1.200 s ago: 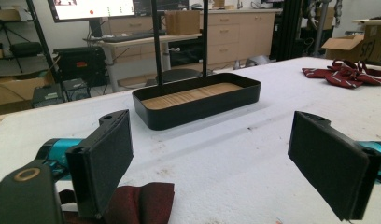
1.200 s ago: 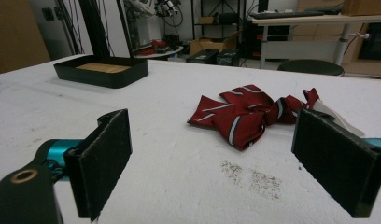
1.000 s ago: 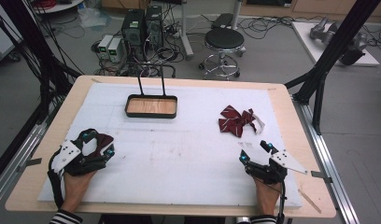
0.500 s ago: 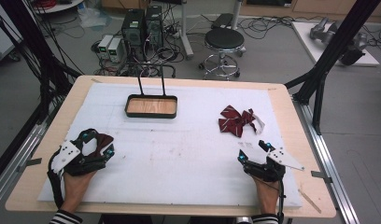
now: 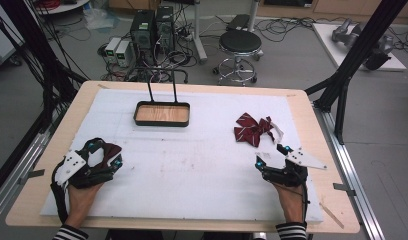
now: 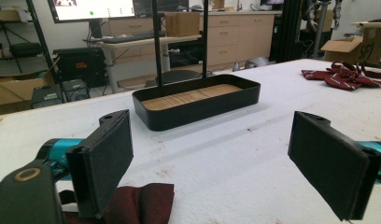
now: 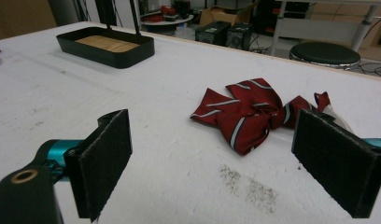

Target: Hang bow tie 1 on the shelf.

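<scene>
Striped tie (image 7: 254, 112) lies just beyond right gripper (image 7: 216, 168).

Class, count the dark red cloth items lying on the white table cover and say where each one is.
2. A striped red bow tie lies just ahead of the right tongs. A plain dark red cloth lies by the left tongs, partly hidden under them.

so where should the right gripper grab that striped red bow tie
Best at the pinched centre knot of the bow tie, coming down from above with the right gripper, whose jaws stand open. The tie lies flat and crumpled on the white mat, its loops fanning out thin and floppy; the bunched middle probably gives the firmest bite.
</scene>
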